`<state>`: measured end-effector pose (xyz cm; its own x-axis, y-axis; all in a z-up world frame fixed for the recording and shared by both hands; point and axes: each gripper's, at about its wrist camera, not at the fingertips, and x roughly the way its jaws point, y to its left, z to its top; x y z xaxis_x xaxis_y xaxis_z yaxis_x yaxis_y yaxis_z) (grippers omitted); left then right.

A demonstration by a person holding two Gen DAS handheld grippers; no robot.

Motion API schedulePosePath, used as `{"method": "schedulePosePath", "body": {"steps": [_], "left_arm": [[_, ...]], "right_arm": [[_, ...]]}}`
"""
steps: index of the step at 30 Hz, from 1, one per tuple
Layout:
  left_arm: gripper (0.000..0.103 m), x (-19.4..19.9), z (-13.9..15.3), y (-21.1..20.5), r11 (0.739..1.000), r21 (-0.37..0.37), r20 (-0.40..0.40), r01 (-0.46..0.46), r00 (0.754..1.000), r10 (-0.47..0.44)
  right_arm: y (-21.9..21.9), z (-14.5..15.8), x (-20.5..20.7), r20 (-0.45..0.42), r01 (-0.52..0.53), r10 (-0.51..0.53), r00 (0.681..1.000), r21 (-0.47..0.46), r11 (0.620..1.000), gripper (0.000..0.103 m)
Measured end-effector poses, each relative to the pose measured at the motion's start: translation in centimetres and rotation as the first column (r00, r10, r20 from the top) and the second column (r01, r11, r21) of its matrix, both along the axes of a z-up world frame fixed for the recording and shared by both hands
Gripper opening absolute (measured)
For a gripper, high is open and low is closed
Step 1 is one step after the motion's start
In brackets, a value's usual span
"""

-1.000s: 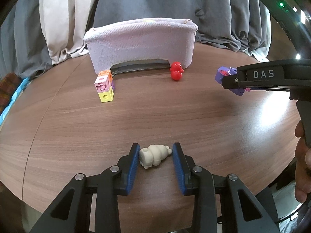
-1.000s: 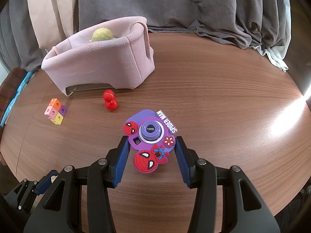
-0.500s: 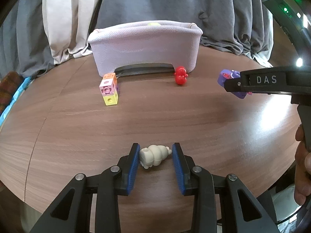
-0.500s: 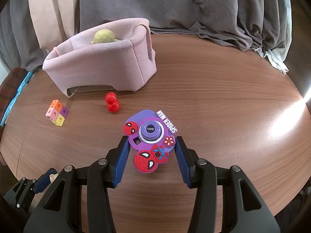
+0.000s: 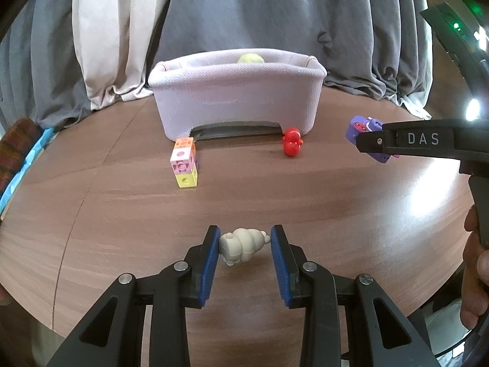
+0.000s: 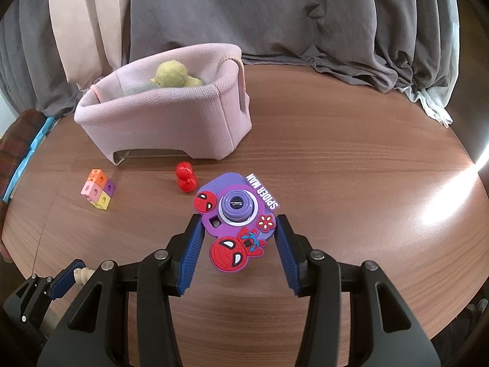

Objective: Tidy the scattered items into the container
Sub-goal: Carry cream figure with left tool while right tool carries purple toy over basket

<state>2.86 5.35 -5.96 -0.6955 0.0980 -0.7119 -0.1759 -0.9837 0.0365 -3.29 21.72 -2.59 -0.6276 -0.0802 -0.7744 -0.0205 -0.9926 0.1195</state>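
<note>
My left gripper is shut on a small cream ribbed figure, held above the table. My right gripper is shut on a purple Spider-Man toy camera, also lifted; it shows at the right of the left wrist view. The pink fabric basket stands at the back with a yellow-green plush inside; in the left wrist view the basket is straight ahead. A red toy and a block of coloured cubes lie on the table in front of the basket.
The round wooden table is backed by grey and cream curtains. A blue-edged cloth lies at the table's left edge. A hand holds the right gripper's handle at the right.
Both grippers have risen and moved toward the basket with their toys. The basket's inside and the plush show more now.
</note>
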Motion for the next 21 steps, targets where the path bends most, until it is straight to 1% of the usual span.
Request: {"method": "schedulePosePath", "body": {"steps": [21], "left_arm": [[0.031, -1.0, 4.6, -1.3, 1.000, 0.003, -0.057, 0.000, 0.998, 0.000]], "right_arm": [[-1.5, 4.4, -0.2, -0.070, -0.021, 0.021, 0.997, 0.007, 1.000, 0.044]]}}
